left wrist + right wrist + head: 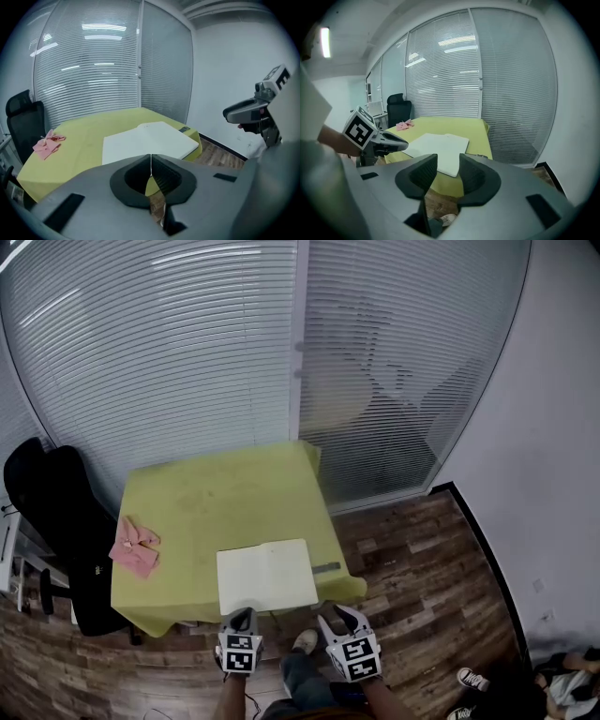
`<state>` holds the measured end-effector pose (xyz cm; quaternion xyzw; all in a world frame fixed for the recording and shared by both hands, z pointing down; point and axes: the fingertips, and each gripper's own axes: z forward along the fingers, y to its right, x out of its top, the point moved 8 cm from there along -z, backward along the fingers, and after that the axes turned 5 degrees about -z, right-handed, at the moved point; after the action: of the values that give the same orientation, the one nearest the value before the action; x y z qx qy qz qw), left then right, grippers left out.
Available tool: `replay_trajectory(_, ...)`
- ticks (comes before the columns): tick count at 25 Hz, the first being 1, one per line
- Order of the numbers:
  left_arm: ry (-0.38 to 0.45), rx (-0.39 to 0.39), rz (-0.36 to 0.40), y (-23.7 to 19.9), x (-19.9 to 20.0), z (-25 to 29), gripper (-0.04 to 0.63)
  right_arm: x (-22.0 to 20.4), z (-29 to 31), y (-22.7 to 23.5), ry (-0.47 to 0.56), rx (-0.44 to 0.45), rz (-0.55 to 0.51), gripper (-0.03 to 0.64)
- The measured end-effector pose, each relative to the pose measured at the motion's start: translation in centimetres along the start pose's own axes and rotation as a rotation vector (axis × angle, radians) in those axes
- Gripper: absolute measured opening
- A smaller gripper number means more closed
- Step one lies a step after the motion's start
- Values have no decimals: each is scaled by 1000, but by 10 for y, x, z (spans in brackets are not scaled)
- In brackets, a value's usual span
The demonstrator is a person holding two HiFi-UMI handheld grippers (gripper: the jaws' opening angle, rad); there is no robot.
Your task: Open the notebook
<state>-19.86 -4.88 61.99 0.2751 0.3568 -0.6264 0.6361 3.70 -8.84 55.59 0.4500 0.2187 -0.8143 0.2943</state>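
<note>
A white notebook (267,575) lies flat and closed at the near edge of a yellow-green table (225,502); both gripper views show it too (150,140) (436,146). My left gripper (242,618) hovers just short of the notebook's near left corner, its jaws shut (151,164) with nothing between them. My right gripper (339,618) hangs off the table's near right corner, beside the notebook and apart from it. Its jaws stand open (448,171) and empty.
A crumpled pink cloth (135,546) rests at the table's left edge. A black office chair (66,521) stands left of the table. A small dark strip (327,567) lies right of the notebook. Window blinds rise behind; another person's shoes (469,678) show at lower right.
</note>
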Motion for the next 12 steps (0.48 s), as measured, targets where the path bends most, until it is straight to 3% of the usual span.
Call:
replay_trajectory(5,68,-8,-165,-6,10,-3,29,10,9,0,36,3,13,127)
replay_trajectory(7,124,-70,-266,-7,19,-11,28,16,8,-1,60,7,10,74)
replay_trajectory(8,157,-109,-316,-7,26,-16,26,21,7,-2,74,16,13,16)
replay_trajectory(10,223,-160,-391,-6,42,-28,23,31,5,-4,106,31,28,12)
replay_trajectory(12,273,-167,-405,-6,56,-42,23,41,1,-5,139,18,34,12)
